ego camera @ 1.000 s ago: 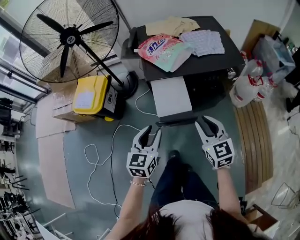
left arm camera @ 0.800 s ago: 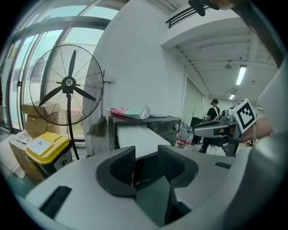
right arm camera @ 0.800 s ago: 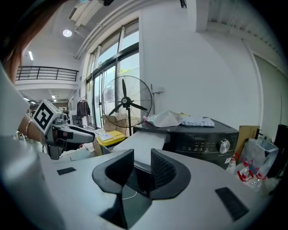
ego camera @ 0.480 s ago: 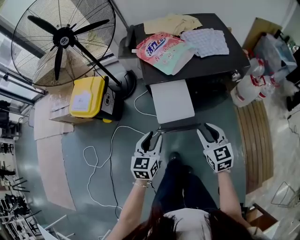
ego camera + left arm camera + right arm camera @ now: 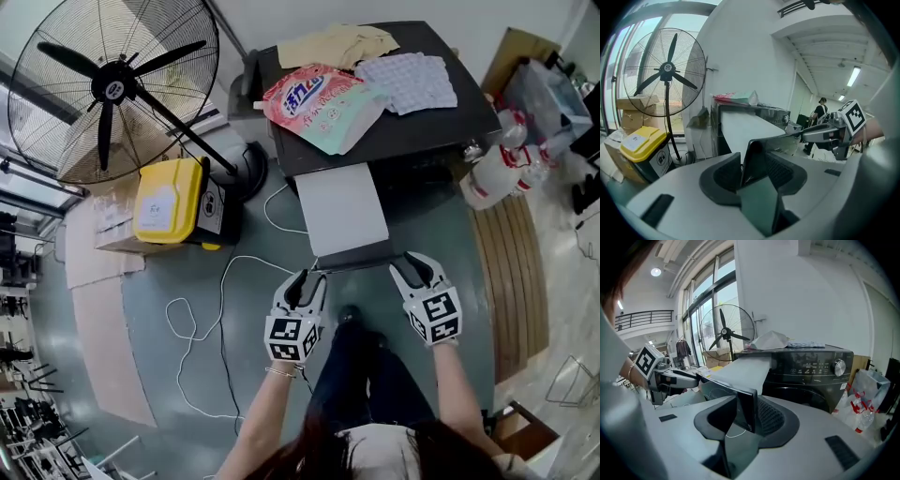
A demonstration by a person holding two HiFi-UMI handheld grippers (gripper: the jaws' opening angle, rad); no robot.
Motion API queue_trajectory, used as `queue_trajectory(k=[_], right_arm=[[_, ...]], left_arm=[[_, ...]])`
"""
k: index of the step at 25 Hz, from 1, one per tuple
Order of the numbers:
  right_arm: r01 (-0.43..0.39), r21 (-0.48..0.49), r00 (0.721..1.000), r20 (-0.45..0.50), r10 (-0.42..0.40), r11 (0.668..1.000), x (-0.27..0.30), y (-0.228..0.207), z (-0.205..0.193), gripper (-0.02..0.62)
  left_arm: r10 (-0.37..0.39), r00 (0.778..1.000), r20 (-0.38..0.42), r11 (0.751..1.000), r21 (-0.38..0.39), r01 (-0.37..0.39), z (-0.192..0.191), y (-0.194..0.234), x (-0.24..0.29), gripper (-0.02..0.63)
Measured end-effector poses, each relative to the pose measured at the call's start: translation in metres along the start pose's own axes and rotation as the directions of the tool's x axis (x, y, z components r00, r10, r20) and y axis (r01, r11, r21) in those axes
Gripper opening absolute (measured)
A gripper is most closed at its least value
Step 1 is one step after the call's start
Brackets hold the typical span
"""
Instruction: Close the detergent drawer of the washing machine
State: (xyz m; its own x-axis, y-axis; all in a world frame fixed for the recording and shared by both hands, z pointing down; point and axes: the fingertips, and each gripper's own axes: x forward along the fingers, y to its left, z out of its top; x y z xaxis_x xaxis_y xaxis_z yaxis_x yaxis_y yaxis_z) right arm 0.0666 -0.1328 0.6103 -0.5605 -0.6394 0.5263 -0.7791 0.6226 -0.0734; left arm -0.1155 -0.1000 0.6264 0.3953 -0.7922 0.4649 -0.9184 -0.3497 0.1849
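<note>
Your left gripper (image 5: 302, 286) and right gripper (image 5: 415, 269) have come down to the two ends of the dark front of the detergent drawer (image 5: 342, 208) — it stands pulled far out of the washing machine (image 5: 394, 112) — and both pairs of jaws are opening around that front, not clamping, so the push remains.

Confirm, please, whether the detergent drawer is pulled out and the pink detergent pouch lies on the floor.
Not quite: the pink detergent pouch lies on top of the washing machine, not on the floor, as the head view shows. The detergent drawer is pulled out.
</note>
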Motion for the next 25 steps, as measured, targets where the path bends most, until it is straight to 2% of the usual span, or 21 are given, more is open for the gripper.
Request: queue_trajectory(k=[10, 25], right_arm=[[-0.035, 0.050, 0.999, 0.007, 0.034, 0.998, 0.007, 0.002, -0.007, 0.147], [-0.012, 0.109, 0.999, 0.033, 0.009, 0.994, 0.001, 0.002, 0.005, 0.141]], left_arm=[[-0.013, 1.000, -0.009, 1.000, 0.023, 0.013, -0.004, -0.006, 0.011, 0.163], [0.017, 1.000, -0.019, 1.000, 0.025, -0.016, 0.005, -0.007, 0.007, 0.153]])
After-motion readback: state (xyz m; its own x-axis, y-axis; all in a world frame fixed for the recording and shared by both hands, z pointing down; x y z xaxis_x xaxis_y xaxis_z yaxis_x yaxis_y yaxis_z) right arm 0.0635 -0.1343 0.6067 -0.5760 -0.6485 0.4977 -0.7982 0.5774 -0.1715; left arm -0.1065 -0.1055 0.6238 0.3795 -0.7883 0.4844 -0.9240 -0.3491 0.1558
